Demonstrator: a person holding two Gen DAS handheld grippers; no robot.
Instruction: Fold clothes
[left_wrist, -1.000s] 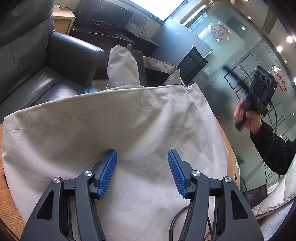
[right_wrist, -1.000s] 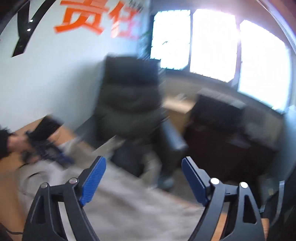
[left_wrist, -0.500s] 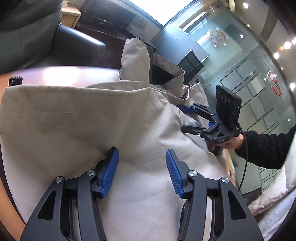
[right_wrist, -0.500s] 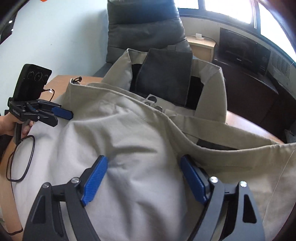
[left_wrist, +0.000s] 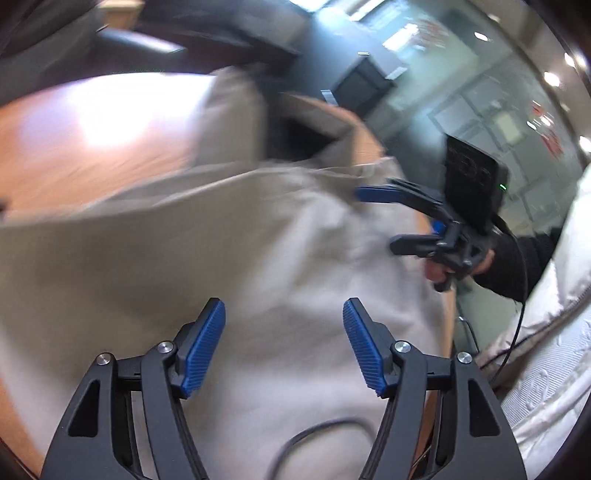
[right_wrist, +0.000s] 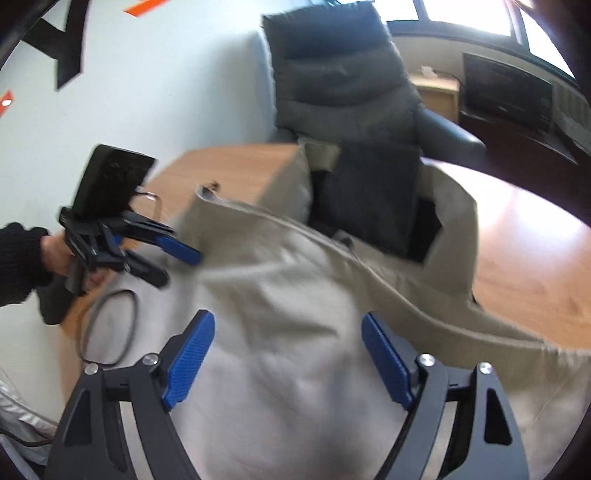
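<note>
- A wooden table with a glossy top catching window glare.
- A dark leather armchair at its far side.
- A black monitor on a dark desk, far right.
- A looped black cable, near left.
- A glass partition, blurred.

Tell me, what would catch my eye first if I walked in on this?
Most likely the big beige garment spread over the wooden table, its dark lining showing at the far end. Next, the two black tools with blue pads: the left gripper and the right gripper, both open above the cloth, each held in a hand. Behind the table stands a dark leather armchair.
</note>
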